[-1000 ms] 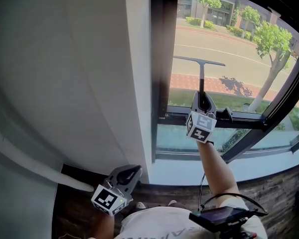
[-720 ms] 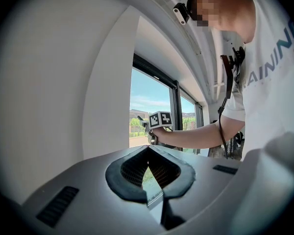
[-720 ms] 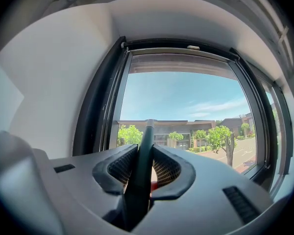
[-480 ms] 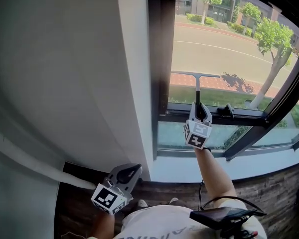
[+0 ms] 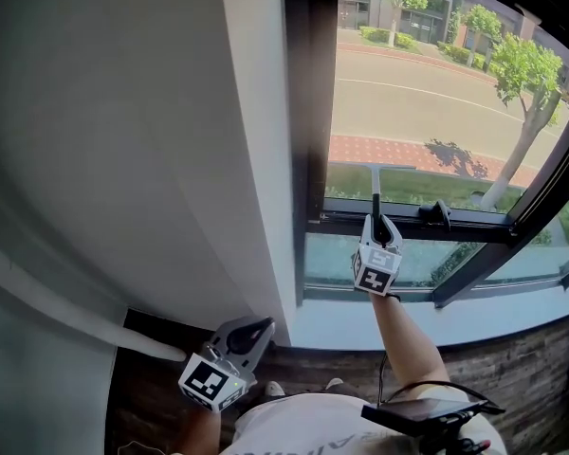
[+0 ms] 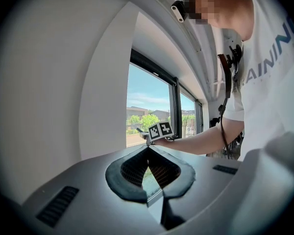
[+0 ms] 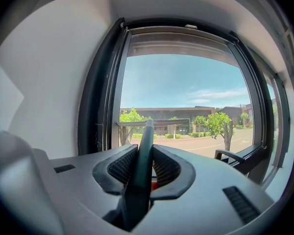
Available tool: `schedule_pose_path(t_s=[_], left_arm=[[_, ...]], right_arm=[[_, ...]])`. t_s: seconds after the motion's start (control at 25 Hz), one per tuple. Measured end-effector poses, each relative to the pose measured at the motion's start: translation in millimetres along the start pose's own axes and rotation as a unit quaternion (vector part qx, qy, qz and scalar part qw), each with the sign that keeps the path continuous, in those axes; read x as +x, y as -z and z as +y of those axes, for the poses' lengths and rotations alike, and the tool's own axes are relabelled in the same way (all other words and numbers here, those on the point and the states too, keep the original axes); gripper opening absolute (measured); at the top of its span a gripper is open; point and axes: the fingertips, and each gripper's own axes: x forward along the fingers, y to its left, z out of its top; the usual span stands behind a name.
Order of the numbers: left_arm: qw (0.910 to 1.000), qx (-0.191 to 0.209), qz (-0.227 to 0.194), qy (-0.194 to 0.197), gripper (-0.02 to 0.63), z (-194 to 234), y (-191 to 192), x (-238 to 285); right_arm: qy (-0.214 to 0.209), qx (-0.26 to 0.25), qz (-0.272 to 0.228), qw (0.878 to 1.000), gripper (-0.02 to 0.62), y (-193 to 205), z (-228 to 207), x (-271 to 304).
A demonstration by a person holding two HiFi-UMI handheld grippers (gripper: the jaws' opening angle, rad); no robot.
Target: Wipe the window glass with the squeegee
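The squeegee (image 5: 375, 190) has a thin dark handle and a narrow crossbar blade (image 5: 372, 166) lying against the window glass (image 5: 427, 93), low on the pane just above the dark frame bar (image 5: 455, 226). My right gripper (image 5: 377, 222) is shut on the handle, pointing up at the glass. In the right gripper view the handle (image 7: 143, 155) runs between the jaws of the right gripper (image 7: 144, 153) to the blade (image 7: 152, 123). My left gripper (image 5: 256, 330) hangs low by the wall, shut and empty. In the left gripper view the pads of the left gripper (image 6: 148, 151) meet.
A white wall column (image 5: 256, 140) borders the window on the left. A black window handle (image 5: 434, 214) sits on the frame bar right of the squeegee. A lower pane (image 5: 332, 259) and a white sill (image 5: 360, 325) lie below. Dark wood floor (image 5: 531, 368) is underfoot.
My right gripper has drawn the squeegee straight down the glass, from mid-pane to just above the frame bar. The left gripper has stayed by the wall.
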Motion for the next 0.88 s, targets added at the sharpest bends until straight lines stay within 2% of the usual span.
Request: schedule_pose_path(t_s=[0.4, 0.6, 0.88], left_arm=[[1.0000, -0.002, 0.007, 0.001, 0.017, 1.0, 3.6, 0.9], [1.0000, -0.005, 0.009, 0.000, 0.017, 2.4, 6.0, -0.1], [0.9999, -0.008, 0.012, 0.001, 0.017, 1.4, 9.7, -0.8]], right_arm=[[0.002, 0.026, 0.055, 0.998, 0.098, 54.0, 4.2, 2.8], [0.002, 0.018, 0.063, 0.998, 0.100, 65.2, 4.9, 4.0], [-0.006, 0.003, 0.098, 0.995, 0.100, 98.6, 2.3, 1.4]])
